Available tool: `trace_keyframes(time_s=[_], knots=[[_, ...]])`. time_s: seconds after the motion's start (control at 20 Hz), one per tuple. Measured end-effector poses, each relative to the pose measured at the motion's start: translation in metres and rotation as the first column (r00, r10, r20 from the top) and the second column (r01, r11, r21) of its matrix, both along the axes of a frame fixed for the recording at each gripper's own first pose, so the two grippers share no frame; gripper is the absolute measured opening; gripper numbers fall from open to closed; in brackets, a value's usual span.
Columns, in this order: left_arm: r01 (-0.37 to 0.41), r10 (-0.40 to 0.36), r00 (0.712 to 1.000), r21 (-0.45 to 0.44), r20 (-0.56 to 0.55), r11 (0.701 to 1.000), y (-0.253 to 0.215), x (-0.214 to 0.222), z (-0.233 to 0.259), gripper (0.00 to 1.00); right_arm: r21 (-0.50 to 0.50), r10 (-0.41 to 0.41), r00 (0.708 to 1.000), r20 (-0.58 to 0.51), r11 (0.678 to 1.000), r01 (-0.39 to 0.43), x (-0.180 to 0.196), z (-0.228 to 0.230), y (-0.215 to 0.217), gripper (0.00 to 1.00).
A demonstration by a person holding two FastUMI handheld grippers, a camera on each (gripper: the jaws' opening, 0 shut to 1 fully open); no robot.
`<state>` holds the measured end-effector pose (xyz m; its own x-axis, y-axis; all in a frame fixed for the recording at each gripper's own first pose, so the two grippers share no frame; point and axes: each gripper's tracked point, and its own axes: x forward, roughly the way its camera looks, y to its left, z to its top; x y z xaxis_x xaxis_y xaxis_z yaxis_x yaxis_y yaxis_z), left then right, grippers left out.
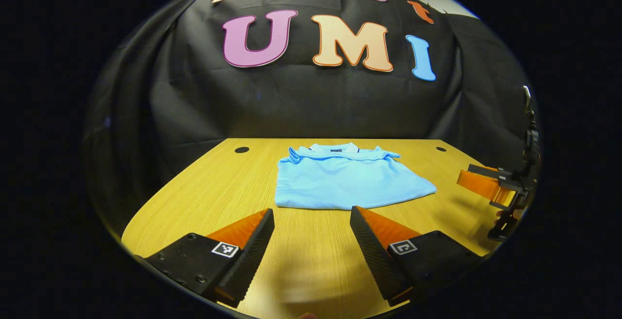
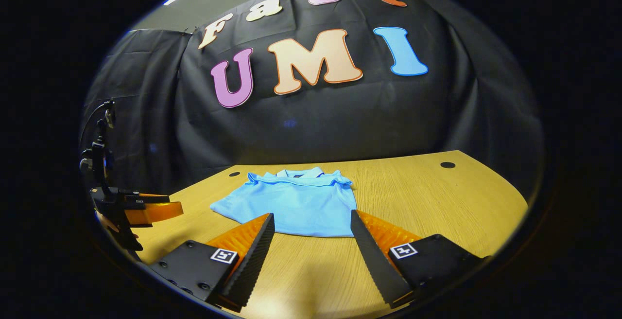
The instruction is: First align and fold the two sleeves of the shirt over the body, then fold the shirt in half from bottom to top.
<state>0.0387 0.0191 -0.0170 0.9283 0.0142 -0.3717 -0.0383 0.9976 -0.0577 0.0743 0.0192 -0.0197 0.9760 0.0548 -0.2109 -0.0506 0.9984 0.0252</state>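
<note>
In the left gripper view, a light blue shirt (image 1: pixel 347 183) lies flat on a wooden table (image 1: pixel 204 187), just above the middle of the frame. It is a compact folded shape: its collar points toward the black cloth wall (image 1: pixel 301 105) at the back, its near edge runs almost straight across, and one corner sticks out toward the right of the frame. The left gripper (image 1: pixel 311 214) shows at the bottom of this view with its two fingers spread wide apart and nothing between them; bare tabletop shows in the gap. The fingertips sit just short of the shirt's near edge, and whether they touch the cloth cannot be told. At the right edge of the frame, the other gripper hovers over the table, well apart from the shirt.

In the right gripper view, the shirt (image 2: pixel 291 202) lies a little left of centre, collar again toward the wall, with a corner reaching out to the left of the frame. The right gripper (image 2: pixel 312 219) shows at the bottom, fingers spread wide and empty, the tips overlapping the shirt's near edge in the picture. At the far left of this frame, the left gripper appears above the table's edge.

Two small dark round holes (image 1: pixel 241 150) mark the far part of the tabletop.
</note>
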Motion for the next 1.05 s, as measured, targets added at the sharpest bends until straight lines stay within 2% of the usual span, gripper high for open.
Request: trace_keyframes(time_s=[0.45, 1.05], knots=[[-0.031, 0.030, 0.999, -0.016, -0.032, 0.999, 0.001, -0.006, -0.008, 0.96, 0.004, 0.021, 1.000, 0.009, 1.000, -0.021, -0.010, 0.003, 0.010, 0.98], [-0.023, 0.022, 0.999, -0.007, -0.035, 1.000, -0.004, -0.008, -0.009, 0.93, -0.002, 0.041, 0.999, 0.005, 0.999, -0.041, -0.019, 0.002, 0.018, 0.98]])
